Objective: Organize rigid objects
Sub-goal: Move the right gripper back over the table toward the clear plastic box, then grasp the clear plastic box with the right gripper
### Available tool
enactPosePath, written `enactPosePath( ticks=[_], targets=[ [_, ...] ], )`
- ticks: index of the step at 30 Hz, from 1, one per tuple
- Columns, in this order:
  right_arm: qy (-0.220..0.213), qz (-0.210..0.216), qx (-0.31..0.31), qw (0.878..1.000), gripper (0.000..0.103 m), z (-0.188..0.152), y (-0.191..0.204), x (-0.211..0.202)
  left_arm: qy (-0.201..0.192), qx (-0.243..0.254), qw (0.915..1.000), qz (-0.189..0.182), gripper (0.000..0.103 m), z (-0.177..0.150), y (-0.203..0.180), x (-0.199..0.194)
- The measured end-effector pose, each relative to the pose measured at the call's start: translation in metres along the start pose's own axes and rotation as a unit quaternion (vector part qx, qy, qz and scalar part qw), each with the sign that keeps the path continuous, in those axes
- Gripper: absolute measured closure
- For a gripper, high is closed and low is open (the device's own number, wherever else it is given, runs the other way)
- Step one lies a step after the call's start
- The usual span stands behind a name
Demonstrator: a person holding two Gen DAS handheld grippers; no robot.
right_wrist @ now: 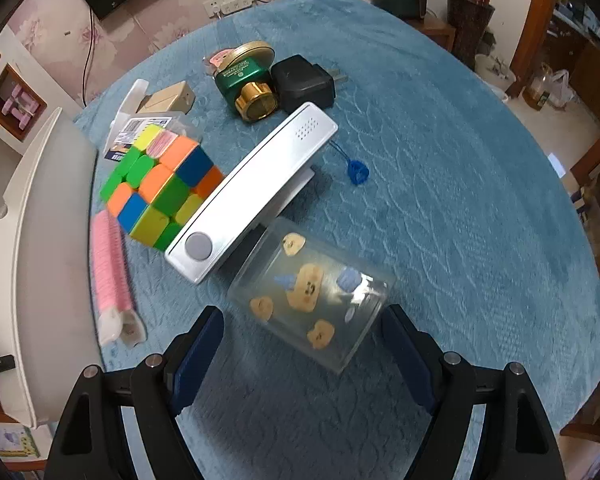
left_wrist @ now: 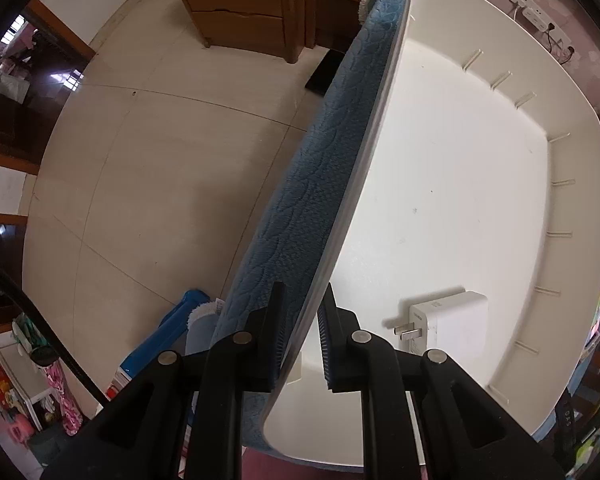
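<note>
My left gripper [left_wrist: 303, 312] points down and is shut on the near wall of a white plastic bin [left_wrist: 572, 240] at the table's edge. A white plug charger [left_wrist: 448, 320] lies inside the bin. My right gripper [right_wrist: 302, 320] is open just above a clear lidded box with bear pictures [right_wrist: 312, 292], one finger on each side of its near end and neither touching it. Behind the box lie a silver oblong device [right_wrist: 252, 196], a colour cube [right_wrist: 160, 184], a pink roll [right_wrist: 110, 272], a green and gold bottle [right_wrist: 246, 80] and a black plug charger [right_wrist: 304, 80].
A blue cloth [right_wrist: 440, 160] covers the table. The white bin [right_wrist: 40, 240] stands at its left side. A small cardboard box [right_wrist: 168, 98], a clear labelled pack [right_wrist: 140, 128] and a blue cord loop [right_wrist: 358, 172] lie further back. Tiled floor [left_wrist: 160, 160] and a wooden cabinet [left_wrist: 240, 8] are beyond the edge.
</note>
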State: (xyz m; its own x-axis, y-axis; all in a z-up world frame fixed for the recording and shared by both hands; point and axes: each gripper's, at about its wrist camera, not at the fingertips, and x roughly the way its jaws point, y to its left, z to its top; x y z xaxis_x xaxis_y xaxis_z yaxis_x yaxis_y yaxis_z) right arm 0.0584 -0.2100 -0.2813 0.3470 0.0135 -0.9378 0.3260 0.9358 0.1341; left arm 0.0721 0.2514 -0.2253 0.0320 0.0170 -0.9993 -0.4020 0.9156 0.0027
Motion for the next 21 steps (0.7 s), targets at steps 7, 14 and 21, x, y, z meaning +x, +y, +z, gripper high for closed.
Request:
enactPosePath(
  ticks=[7, 14, 21],
  targets=[
    [-0.015, -0.016, -0.002, 1.0, 0.021, 0.005, 0.005, 0.003, 0.0, -0.004, 1.0, 0.006, 0.087, -0.001, -0.003, -0.002],
    [-0.017, -0.034, -0.033, 0.999, 0.026, -0.002, 0.013, 0.002, 0.002, -0.006, 1.0, 0.002, 0.087, -0.001, -0.004, -0.002],
    [-0.016, -0.037, -0.044, 0.998, 0.033, -0.004, 0.014, -0.001, 0.001, 0.004, 1.0, -0.004, 0.087, -0.001, -0.003, -0.002]
  ],
)
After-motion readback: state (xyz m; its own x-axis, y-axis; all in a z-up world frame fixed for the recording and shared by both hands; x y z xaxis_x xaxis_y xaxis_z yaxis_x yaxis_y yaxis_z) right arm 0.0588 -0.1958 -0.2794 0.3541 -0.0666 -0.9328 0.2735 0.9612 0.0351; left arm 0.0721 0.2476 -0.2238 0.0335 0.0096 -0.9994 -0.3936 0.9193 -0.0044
